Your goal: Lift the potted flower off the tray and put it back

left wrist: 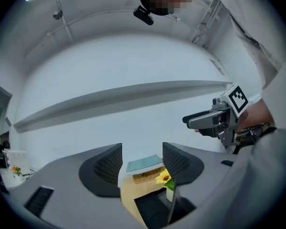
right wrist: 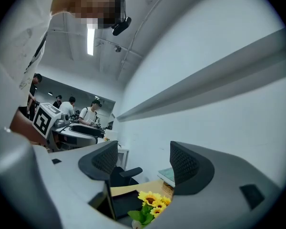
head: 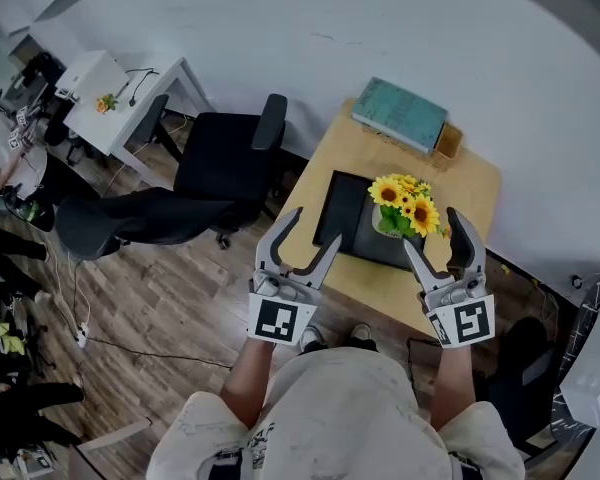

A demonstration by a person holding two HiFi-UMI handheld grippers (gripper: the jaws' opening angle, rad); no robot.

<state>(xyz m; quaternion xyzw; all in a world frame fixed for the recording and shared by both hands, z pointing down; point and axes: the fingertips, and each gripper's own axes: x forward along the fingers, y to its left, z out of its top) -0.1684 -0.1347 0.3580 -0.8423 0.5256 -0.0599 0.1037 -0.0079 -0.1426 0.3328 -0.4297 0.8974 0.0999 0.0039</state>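
Left tool (head: 315,230) and right tool (head: 429,231) were held spread, nothing pinched. The potted flower (head: 405,208) was noted upright on the tray (head: 342,203), just ahead of the right tool. Judged light and top-heavy, with soft blooms; the pot wall is best gripped.

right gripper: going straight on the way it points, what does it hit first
The right gripper would probably meet the potted flower, low between its open tongs; depth is unclear, so it may pass over toward the teal book.
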